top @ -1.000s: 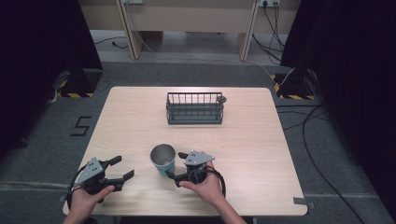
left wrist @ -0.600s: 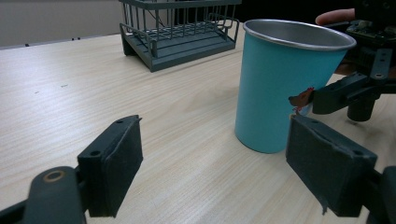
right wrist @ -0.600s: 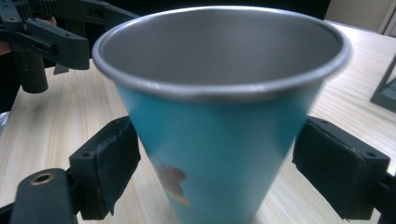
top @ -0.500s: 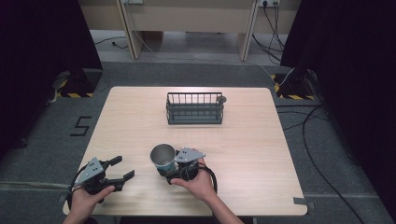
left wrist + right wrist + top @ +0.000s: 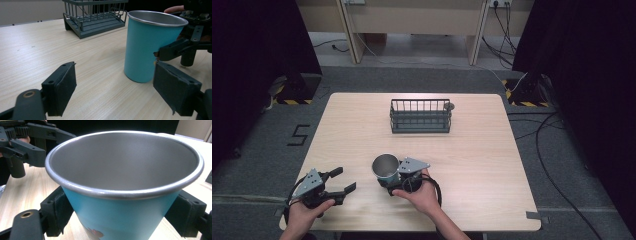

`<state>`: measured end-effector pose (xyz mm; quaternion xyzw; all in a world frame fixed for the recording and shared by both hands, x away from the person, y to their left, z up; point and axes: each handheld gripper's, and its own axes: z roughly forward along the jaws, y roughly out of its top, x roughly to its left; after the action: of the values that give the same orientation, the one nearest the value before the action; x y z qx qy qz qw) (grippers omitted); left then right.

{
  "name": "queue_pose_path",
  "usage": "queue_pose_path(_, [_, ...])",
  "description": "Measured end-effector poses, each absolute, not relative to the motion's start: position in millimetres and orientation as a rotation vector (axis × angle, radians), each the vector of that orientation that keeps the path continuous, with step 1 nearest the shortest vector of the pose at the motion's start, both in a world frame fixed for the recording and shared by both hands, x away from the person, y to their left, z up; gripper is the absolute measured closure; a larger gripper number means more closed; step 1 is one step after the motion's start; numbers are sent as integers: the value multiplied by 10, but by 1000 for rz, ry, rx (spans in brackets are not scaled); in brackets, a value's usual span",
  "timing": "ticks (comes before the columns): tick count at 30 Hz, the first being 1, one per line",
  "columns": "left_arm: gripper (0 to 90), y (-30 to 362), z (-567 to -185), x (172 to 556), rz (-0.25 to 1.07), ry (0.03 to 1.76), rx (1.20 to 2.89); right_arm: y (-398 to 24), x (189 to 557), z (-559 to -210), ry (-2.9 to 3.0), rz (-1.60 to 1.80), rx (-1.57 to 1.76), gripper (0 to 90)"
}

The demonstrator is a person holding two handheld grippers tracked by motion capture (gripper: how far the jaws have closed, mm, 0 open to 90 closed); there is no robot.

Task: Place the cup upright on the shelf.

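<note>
A teal cup [image 5: 386, 167] with a bare metal inside stands upright near the table's front edge. My right gripper [image 5: 387, 179] reaches it from the right, and both pads press against its lower sides. In the right gripper view the cup [image 5: 125, 175] sits between the two jaws of the right gripper [image 5: 121, 215]. My left gripper [image 5: 343, 180] rests to the left of the cup, open, a short way off. In the left gripper view the left gripper [image 5: 117, 75] has only bare table between its jaws, with the cup [image 5: 147, 47] just ahead to the right.
A dark wire basket [image 5: 420, 116] stands at the middle back of the wooden table [image 5: 492, 150]; the same basket [image 5: 95, 17] appears far off in the left gripper view. Black curtains hang on both sides, and cables lie on the floor to the right.
My right gripper has slid left up to the cup, and its jaws now sit around it. The left gripper has stayed where it was.
</note>
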<state>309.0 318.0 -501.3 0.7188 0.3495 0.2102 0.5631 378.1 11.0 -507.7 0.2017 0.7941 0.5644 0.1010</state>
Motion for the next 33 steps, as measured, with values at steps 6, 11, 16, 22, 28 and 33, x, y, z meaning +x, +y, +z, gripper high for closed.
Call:
queue_pose_path(6, [183,3180,-5014,3089,495,823,1694,89,3783,-5016,2325,1689,603,177])
queue_pose_path(11, [183,3180,-5014,3089,495,823,1693,55,3802,-4953,2300,1697,601,178])
queue_pose_path(16, [183,3180,-5013,3089,495,823,1693,38,3823,-4923,2291,1695,598,178])
queue_pose_path(22, [183,3181,-5013,3089,495,823,1693,1,3873,-4849,2263,1696,609,178])
queue_pose_path(28, [183,3180,-5013,3089,495,823,1693,-35,3910,-4798,2237,1699,620,178])
queue_pose_path(33, [184,3181,-5014,3091,494,823,1693,-78,3954,-4779,2216,1697,647,178])
